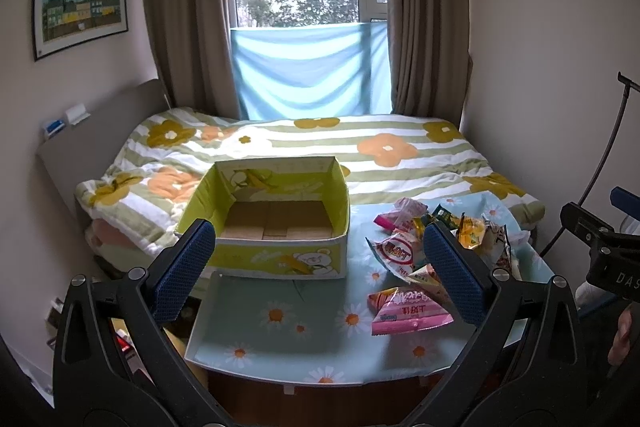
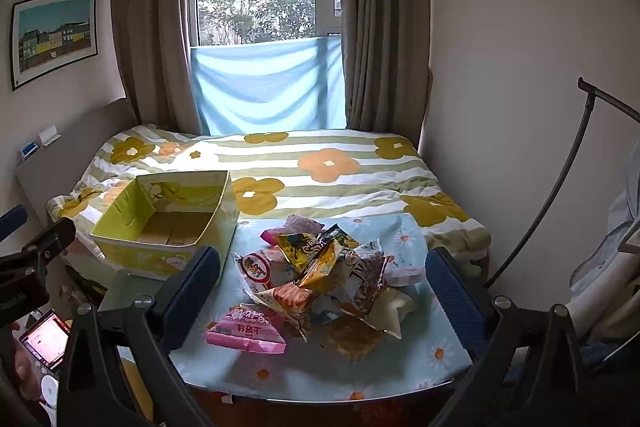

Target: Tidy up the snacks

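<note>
**Right wrist view: snacks not yet touched, box waiting empty**

Right wrist camera shows the pile of snack packets (image 2: 320, 279) lying loose on the small table with the daisy cloth (image 2: 420, 367), in front of the bed (image 2: 340, 163). The yellow-green box (image 2: 168, 223) stands at the far left part of the table, open on top, and nothing is inside it. The right gripper (image 2: 324, 291) hangs above the near edge with its fingers spread wide, holding nothing. The left gripper (image 1: 320, 271) is the same, fingers wide apart and empty, pointing between the box (image 1: 272, 223) and the pile (image 1: 432, 259).

I judge the task is at its very beginning: no packet is in the box. The next move asks for one packet from the outside of the pile; the pink packet (image 2: 244, 331) lies nearest and a little apart, so it looks the easiest to pinch.

For room, the table is small. Its near edge and right edge are close to the pile, so a push could slide packets off. Between pile and box the cloth is free, and the way over the box wall is open.
</note>
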{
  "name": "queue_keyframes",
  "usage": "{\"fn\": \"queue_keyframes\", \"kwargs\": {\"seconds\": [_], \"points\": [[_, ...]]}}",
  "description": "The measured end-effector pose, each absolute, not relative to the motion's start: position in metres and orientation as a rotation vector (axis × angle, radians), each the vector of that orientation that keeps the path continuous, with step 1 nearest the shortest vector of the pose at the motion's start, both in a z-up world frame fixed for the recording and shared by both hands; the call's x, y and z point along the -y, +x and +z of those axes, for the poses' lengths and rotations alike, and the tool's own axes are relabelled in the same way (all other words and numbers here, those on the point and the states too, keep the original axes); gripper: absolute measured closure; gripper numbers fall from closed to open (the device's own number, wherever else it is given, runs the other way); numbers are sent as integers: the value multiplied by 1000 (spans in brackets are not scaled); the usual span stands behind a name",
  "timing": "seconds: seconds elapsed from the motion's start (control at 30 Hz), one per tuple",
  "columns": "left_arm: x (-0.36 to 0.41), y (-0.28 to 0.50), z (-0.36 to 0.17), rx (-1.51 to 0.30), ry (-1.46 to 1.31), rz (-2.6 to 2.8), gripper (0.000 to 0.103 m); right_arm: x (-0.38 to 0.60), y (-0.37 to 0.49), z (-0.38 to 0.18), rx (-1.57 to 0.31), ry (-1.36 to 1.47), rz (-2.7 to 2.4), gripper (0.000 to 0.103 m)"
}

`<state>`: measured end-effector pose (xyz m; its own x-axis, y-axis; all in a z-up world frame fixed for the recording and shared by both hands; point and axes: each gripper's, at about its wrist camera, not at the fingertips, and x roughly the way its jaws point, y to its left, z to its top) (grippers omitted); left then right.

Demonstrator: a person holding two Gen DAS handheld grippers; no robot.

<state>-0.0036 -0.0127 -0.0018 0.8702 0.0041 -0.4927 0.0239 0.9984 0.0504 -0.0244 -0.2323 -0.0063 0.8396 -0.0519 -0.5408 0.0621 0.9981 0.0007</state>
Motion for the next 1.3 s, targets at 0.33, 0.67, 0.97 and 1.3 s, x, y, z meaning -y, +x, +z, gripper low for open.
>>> {"fn": "queue_keyframes", "kwargs": {"seconds": [0.33, 0.67, 0.97, 1.3], "points": [[13, -4, -3, -515, 52, -11, 0, 227, -26, -4, -562, 15, -52, 1], [13, -5, -3, -520, 50, -23, 0, 221, -26, -2, -558, 9, -49, 1], [9, -5, -4, -525, 47, -22, 0, 221, -26, -4, -559, 10, -50, 1], [5, -4, -7, -541, 47, -15, 0, 218, -27, -6, -562, 10, -47, 1]]}}
